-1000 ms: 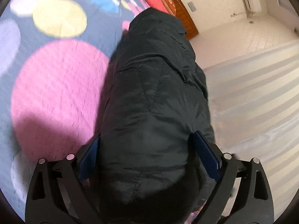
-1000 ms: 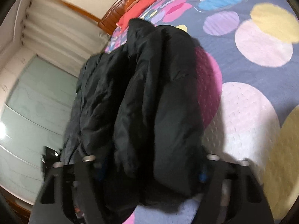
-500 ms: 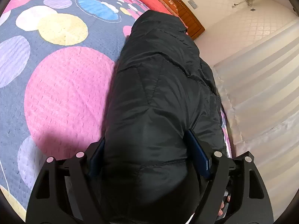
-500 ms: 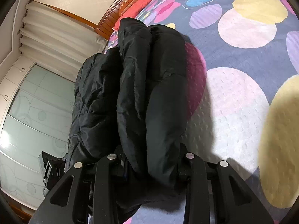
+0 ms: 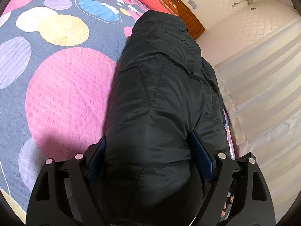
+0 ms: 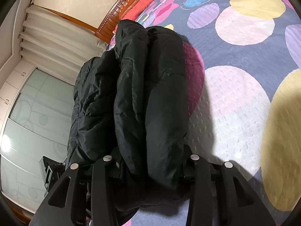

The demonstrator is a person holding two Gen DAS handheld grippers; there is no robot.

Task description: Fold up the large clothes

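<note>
Grippers both clamped on the black puffer jacket (image 5: 156, 101): left gripper (image 5: 148, 150) and right gripper (image 6: 150, 162) squeeze its near folded bulk above the polka-dot bedspread (image 5: 62, 86).

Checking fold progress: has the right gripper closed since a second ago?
Yes. The right gripper has narrowed inward on the black jacket, judged against the bedspread.

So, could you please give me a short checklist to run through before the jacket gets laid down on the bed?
1. Left hand-held gripper clamped on the black jacket: ok.
2. Right hand-held gripper clamped on jacket: ok.
3. Layers bundled evenly: not ok, folds bulge unevenly in the right wrist view.
4. Bedspread beside the jacket bare: ok.
5. Jacket's far end resting on the bed: cannot tell.
</note>
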